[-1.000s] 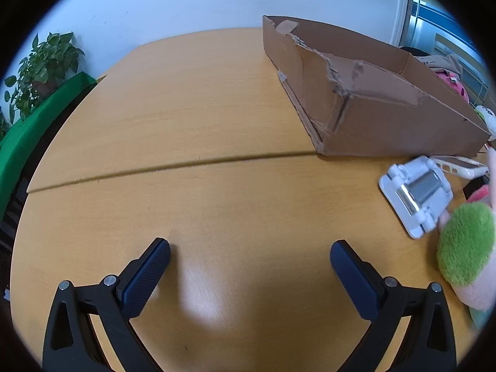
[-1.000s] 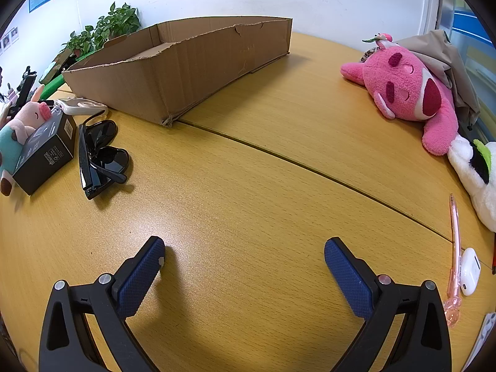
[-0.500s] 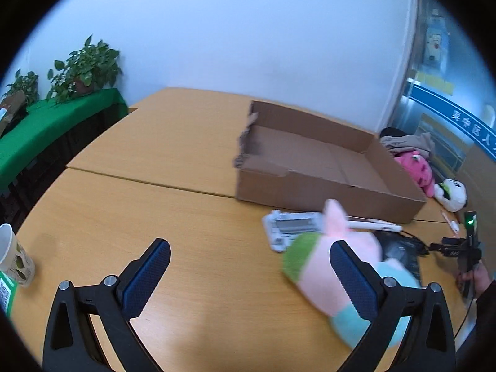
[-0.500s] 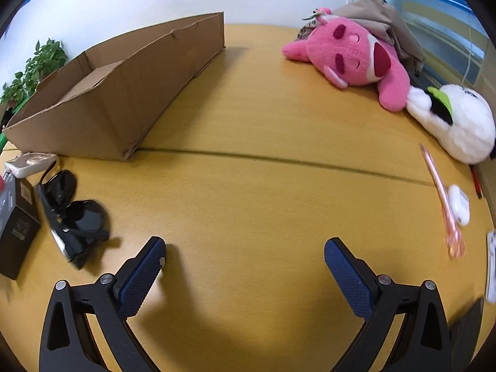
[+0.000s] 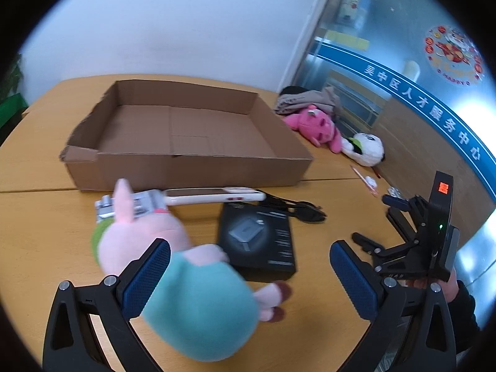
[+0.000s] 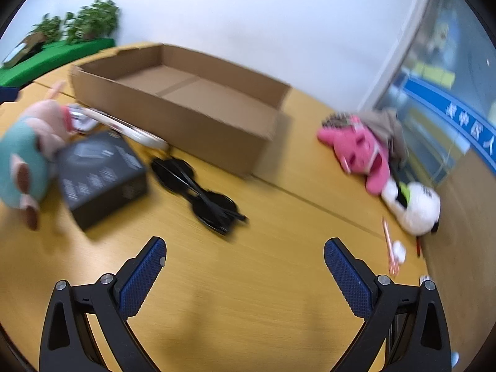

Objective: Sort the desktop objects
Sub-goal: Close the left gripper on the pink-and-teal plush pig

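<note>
Table (image 5: 46, 217) carries everything, all loose. Box (image 5: 186, 133) sits at the back, open-topped and empty; I read it as the bin for sorting, nothing in yet. Clutter is bunched along its near wall: pig plush (image 5: 173, 266), black case (image 5: 257, 241), sunglasses (image 6: 198, 195), white wand (image 5: 214, 197). Pink plush (image 6: 356, 152) and white plush (image 6: 415, 201) lie well apart by the far edge.

Left gripper (image 5: 249, 276) is raised over the pig plush, tilted down, jaws wide, holding nothing. Plush body shows between the pads, no contact that I can see.

Right gripper (image 6: 245, 276) hovers over bare table near the sunglasses, wide open, empty.
</note>
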### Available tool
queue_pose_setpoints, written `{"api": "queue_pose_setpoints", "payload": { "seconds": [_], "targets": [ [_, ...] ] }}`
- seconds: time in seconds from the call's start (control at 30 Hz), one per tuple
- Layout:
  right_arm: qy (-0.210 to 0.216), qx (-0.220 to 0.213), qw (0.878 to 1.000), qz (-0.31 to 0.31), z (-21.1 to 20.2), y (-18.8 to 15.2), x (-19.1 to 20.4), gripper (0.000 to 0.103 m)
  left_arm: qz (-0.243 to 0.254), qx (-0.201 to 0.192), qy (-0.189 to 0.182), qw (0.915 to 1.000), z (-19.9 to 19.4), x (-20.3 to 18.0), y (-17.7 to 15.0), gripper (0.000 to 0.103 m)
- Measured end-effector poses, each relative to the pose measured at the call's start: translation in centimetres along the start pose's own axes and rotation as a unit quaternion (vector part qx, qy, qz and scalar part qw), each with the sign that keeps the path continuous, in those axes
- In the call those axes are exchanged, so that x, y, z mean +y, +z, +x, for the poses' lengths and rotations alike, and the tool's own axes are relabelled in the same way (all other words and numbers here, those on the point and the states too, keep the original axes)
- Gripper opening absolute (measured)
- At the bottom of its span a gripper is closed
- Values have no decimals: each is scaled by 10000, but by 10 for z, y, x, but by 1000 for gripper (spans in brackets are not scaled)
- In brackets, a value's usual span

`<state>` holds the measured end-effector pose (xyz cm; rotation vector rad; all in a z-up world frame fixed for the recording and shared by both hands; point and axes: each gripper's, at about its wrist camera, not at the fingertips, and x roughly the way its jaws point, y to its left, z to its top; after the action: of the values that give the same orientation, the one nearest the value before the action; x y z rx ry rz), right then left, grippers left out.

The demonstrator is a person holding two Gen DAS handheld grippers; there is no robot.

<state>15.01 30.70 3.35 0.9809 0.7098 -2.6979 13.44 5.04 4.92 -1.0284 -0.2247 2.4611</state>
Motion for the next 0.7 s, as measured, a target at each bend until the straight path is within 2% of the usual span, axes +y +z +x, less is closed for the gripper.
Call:
{"api": "queue_pose_setpoints", "payload": {
  "seconds": [0.13,0.3,0.7],
  "targets": [
    [114,-13,9999,53,-7,8,20,103,60,-1,113,9999,1,-14,-4,103],
    [594,-143,9978,253,-18,8,43,103,63,-34,395,9992,-1,-14,-11,103],
    [1181,-266,9912,540,-42,5,76,103,-109,-81,300,9995,-11,-2,-25,103]
  ]
}}
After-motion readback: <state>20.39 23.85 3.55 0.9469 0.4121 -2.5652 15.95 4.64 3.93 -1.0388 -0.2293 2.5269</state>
